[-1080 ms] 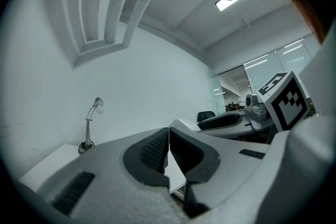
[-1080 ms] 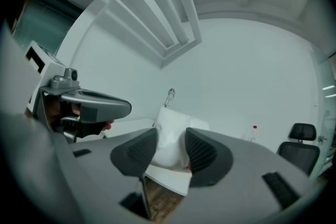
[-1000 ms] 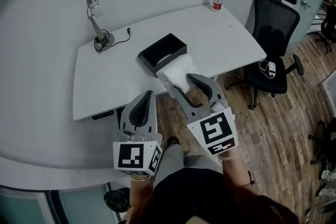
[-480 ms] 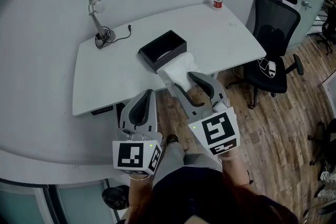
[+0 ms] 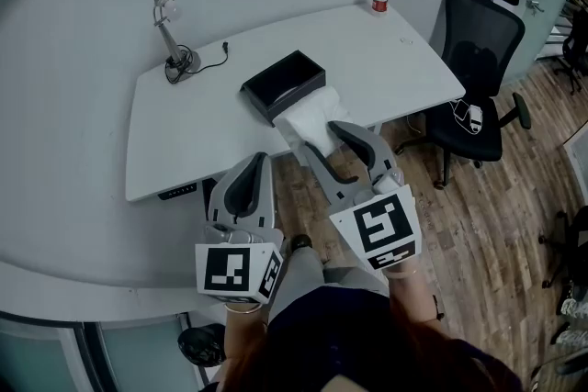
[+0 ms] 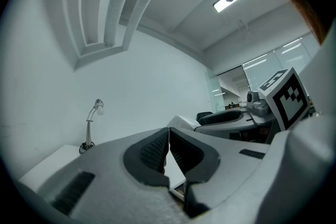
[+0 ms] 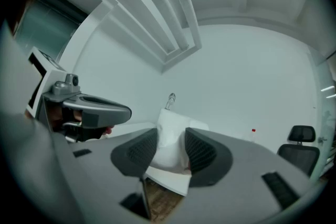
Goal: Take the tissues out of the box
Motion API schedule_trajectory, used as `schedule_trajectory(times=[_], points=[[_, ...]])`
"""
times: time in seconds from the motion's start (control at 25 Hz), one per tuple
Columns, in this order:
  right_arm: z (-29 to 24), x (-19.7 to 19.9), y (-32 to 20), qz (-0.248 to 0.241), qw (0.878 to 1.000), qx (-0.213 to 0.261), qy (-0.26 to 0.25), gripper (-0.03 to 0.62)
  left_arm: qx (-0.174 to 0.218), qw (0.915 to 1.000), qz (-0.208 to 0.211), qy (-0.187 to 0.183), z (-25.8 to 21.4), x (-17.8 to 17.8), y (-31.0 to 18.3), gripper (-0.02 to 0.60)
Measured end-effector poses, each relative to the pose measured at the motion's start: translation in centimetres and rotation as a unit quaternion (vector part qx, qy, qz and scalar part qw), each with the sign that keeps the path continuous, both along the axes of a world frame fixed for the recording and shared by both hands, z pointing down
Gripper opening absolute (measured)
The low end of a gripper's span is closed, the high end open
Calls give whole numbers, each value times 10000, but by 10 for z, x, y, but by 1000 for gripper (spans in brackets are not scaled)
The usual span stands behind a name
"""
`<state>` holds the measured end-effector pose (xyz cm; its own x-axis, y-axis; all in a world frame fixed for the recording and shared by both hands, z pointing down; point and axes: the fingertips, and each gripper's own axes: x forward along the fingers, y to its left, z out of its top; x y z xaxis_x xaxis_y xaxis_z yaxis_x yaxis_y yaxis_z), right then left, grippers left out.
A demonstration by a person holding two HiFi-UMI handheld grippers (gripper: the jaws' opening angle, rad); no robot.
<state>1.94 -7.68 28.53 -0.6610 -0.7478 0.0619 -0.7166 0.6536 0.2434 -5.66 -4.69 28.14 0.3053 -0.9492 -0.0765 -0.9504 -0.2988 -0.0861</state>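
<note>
The right gripper (image 7: pixel 171 137) has a stack of white tissues (image 7: pixel 169 157) between its jaws, and the ribbed dark pads (image 7: pixel 140 152) touch the stack on both sides. Below the jaws the stack rests on the edge of a white table (image 7: pixel 167 180), with wooden floor (image 7: pixel 160 200) under that. Straight ahead, beyond the stack, the head of a lamp (image 7: pixel 170 98) rises. Ahead and to the right stand a small bottle (image 7: pixel 253 134) with a red cap and a black chair (image 7: pixel 299 147). To the left hangs the left gripper (image 7: pixel 86 107).
</note>
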Motion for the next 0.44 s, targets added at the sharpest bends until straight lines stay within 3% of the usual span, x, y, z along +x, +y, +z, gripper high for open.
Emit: schedule_trajectory(times=[0.44], points=[[1,-3,-5,2,10000,23,1,175,-11,10000,40,-11,3,-1,-7,26]])
